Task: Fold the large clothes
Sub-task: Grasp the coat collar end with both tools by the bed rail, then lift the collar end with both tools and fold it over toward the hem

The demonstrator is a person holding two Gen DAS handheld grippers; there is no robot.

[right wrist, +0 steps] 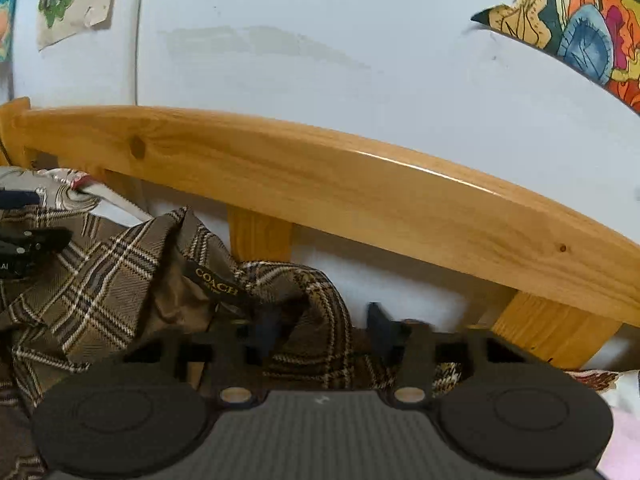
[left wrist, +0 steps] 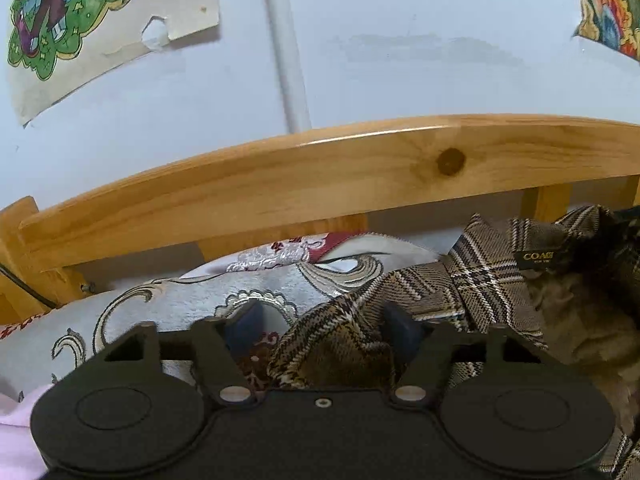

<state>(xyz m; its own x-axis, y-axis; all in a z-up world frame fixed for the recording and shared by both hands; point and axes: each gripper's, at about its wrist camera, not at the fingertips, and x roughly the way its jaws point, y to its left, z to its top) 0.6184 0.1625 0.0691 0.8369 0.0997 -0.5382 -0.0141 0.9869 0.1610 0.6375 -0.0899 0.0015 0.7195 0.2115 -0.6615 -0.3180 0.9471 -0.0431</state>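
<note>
Black neck label, gold lettering "COACH" [right wrist: 216, 282], sewn inside the brown plaid woven coat [left wrist: 472, 280]. Coat lies crumpled on a silvery brocade bedcover [left wrist: 168, 304], against a knotty pine headboard rail [left wrist: 320, 176]. Left gripper [left wrist: 324, 322]: fingers partly open, coat fold between them. Right gripper [right wrist: 324, 326]: narrower gap, plaid bunched between; grip uncertain.
</note>
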